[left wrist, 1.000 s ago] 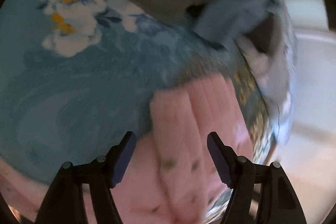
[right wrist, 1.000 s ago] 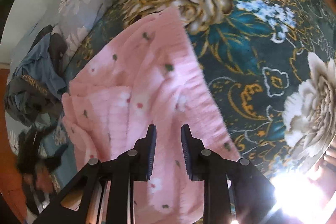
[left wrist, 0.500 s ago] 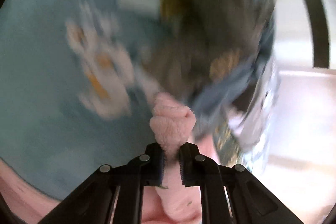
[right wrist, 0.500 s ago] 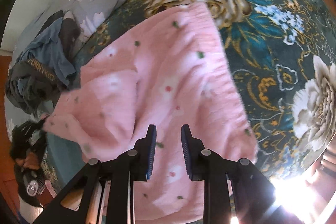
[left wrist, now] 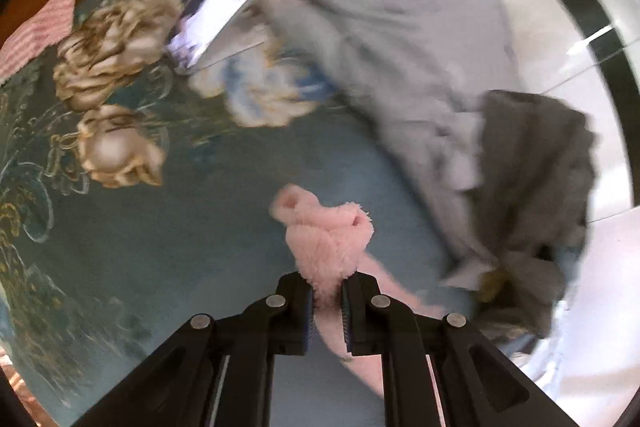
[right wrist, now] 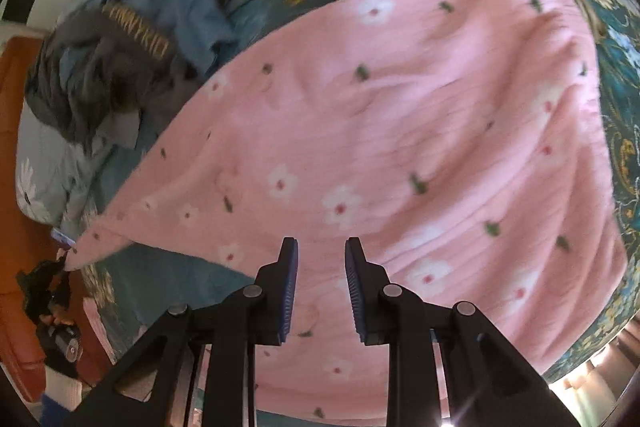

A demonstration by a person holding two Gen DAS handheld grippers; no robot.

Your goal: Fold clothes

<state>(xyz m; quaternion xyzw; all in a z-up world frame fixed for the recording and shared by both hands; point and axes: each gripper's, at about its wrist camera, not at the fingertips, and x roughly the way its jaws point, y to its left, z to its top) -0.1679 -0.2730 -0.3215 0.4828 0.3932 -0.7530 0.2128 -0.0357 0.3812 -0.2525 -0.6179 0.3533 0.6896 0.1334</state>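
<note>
The pink fleece garment [right wrist: 400,131], dotted with white flowers and small green sprigs, lies spread wide over the bed, one corner drawn out to a point toward the bed's left edge in the right wrist view. The bed carries a dark teal bedspread [left wrist: 120,247] with gold and cream peonies; a pale grey floral quilt [left wrist: 400,7] lies along its far side, and white wall shows beyond it. Orange-brown wood flooring shows at the bed's edge.

The left gripper [left wrist: 326,301] has its fingers closed tight on a bunched corner of the pink fleece, which puffs out just ahead of the tips. The right gripper [right wrist: 320,279] hovers over the garment with its fingers a narrow gap apart; whether they pinch the cloth I cannot tell.

A heap of grey and blue clothes [right wrist: 128,39] sits at the bed's far corner, just beside the garment's edge. A printed booklet [left wrist: 222,3] lies on the bedspread near the quilt.
</note>
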